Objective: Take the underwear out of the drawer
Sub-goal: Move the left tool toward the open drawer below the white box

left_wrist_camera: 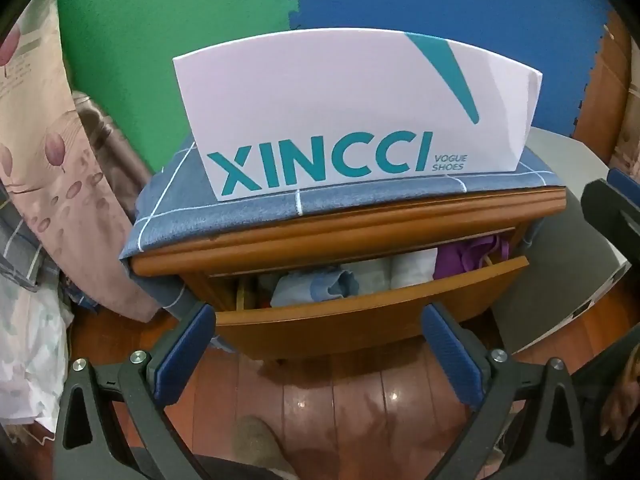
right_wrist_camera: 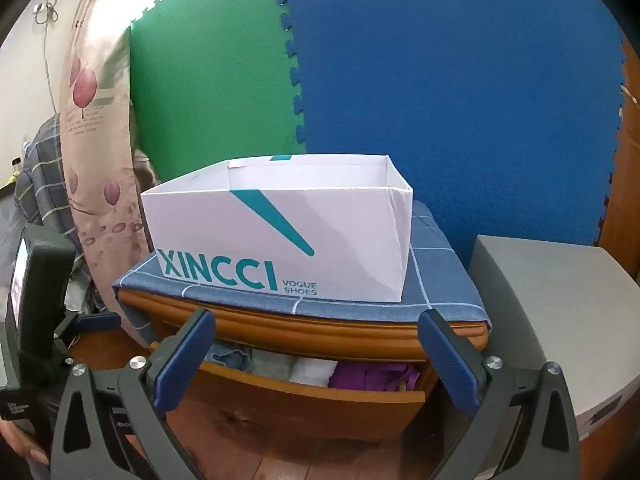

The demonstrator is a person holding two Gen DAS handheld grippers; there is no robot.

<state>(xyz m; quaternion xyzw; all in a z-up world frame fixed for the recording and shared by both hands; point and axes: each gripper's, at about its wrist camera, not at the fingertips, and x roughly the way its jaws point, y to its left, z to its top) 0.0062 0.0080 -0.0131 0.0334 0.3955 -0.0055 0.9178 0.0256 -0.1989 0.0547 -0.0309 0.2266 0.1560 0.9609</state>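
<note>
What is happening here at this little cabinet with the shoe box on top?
A person holds a hand-held gripper in each hand in front of a wooden cabinet's open drawer. The left hand-held gripper and the right hand-held gripper are both open and empty. Folded clothes, including a purple garment, lie in the drawer untouched. An open white shoe box stands on the blue cloth above.

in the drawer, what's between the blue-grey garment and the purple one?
A folded white garment lies between the blue-grey garment and the purple garment in the open drawer; both wrist views show it.
</note>
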